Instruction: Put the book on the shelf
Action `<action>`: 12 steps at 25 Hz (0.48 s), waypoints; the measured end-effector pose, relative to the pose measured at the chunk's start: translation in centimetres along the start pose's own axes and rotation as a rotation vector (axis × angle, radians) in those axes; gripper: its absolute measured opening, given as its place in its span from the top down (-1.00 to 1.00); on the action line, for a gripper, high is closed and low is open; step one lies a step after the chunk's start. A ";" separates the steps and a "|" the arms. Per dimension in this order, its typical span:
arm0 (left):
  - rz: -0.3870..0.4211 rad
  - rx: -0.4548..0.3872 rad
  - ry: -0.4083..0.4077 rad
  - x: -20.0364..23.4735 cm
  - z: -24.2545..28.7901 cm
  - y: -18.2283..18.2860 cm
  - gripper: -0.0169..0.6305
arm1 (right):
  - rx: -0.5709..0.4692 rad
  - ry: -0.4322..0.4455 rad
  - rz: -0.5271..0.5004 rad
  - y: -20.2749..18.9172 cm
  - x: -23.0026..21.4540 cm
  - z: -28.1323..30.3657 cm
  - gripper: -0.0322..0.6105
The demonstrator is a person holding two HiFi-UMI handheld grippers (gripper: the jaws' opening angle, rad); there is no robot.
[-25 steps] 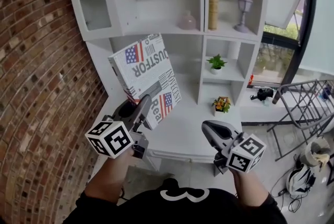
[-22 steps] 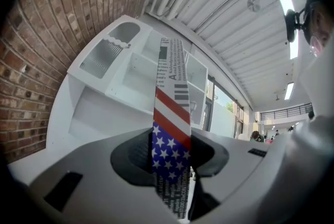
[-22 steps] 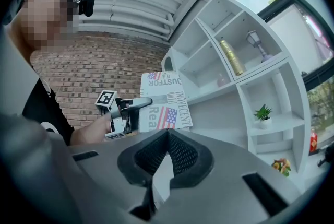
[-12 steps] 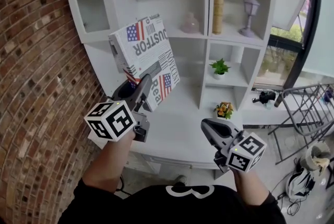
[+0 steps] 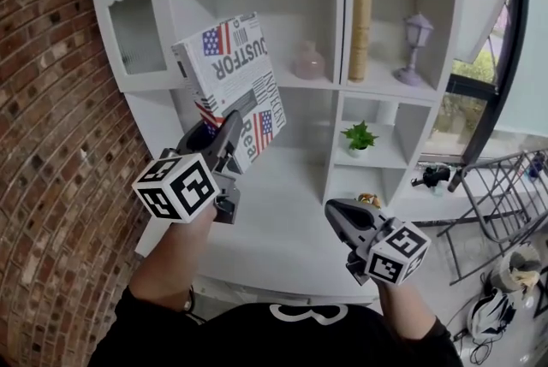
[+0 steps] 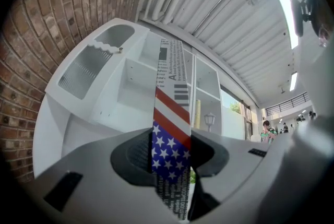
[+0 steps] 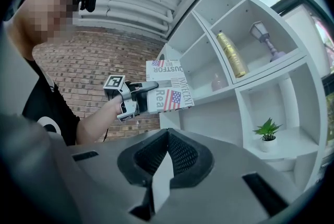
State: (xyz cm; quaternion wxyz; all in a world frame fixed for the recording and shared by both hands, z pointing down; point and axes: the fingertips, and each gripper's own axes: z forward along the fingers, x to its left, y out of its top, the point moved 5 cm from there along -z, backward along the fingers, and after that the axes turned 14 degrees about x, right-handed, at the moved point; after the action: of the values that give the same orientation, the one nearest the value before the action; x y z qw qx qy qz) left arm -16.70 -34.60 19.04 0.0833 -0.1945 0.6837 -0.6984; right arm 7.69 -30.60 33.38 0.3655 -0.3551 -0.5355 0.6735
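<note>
The book (image 5: pixel 229 87) has a newspaper-print cover with American flags. My left gripper (image 5: pixel 229 133) is shut on its lower edge and holds it up, tilted, in front of the white shelf unit (image 5: pixel 336 23), before the middle-left compartment. In the left gripper view the book's edge (image 6: pixel 171 113) stands upright between the pads of the left gripper (image 6: pixel 171 139). My right gripper (image 5: pixel 336 214) is lower, to the right, shut and empty. In the right gripper view the book (image 7: pixel 169 90) and the left gripper (image 7: pixel 146 87) show beyond the right gripper (image 7: pixel 167 133).
A pink vase (image 5: pixel 308 62) stands in the middle-left compartment. A tall gold bottle (image 5: pixel 360 33) and a purple lantern (image 5: pixel 415 47) stand to its right. A small plant (image 5: pixel 359 138) and flowers (image 5: pixel 369 201) sit below. A brick wall (image 5: pixel 51 126) runs along the left.
Both grippers have moved up and toward the shelf unit. The book has risen with the left gripper and now overlaps the middle-left compartment.
</note>
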 end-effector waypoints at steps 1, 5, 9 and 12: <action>0.006 -0.003 0.001 0.2 0.5 0.4 0.48 | -0.001 -0.002 0.000 0.1 -0.4 0.3 0.87; 0.021 -0.018 0.000 0.8 2.1 2.0 0.48 | -0.022 -0.018 -0.005 1.1 -1.9 1.1 0.87; 0.040 -0.030 0.021 1.5 3.3 3.6 0.48 | -0.040 -0.033 -0.005 2.1 -2.8 1.5 0.87; 0.043 -0.037 0.040 2.1 4.2 4.7 0.48 | -0.044 -0.042 -0.013 2.9 -3.0 2.0 0.87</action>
State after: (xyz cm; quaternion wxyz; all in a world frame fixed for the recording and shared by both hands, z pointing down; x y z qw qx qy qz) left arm -17.67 -39.54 14.67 0.0810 -0.1674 0.7019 -0.6875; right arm 7.09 -34.57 31.16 0.3508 -0.3454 -0.5599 0.6665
